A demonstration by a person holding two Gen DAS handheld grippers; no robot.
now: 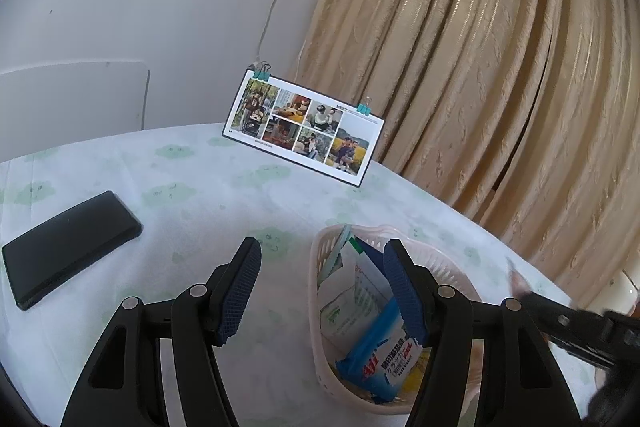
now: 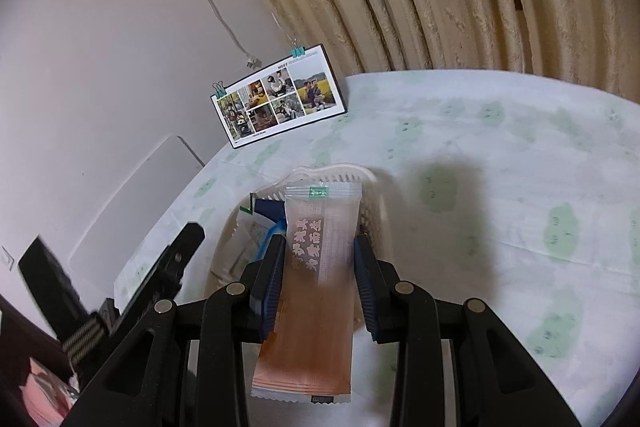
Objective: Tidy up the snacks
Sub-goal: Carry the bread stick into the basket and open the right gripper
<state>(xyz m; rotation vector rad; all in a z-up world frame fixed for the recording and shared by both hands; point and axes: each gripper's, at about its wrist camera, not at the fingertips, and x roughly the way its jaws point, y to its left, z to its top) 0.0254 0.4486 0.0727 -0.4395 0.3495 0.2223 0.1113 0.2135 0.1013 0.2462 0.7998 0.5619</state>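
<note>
A pale pink plastic basket (image 1: 452, 263) stands on the table and holds a blue cracker packet (image 1: 384, 359) and white sachets (image 1: 352, 299). My left gripper (image 1: 323, 247) is open and empty, hovering over the basket's left rim with its right finger above the contents. In the right wrist view my right gripper (image 2: 320, 241) is shut across the width of a long orange snack packet (image 2: 316, 267). The packet's top end reaches over the basket (image 2: 376, 203). The rest of the basket's contents are mostly hidden behind the packet.
A black flat case (image 1: 68, 247) lies on the table at the left. A clipped photo card (image 1: 304, 127) leans at the table's far edge against the wall. Beige curtains (image 1: 500, 67) hang behind on the right. The tablecloth (image 2: 500, 187) is white with green prints.
</note>
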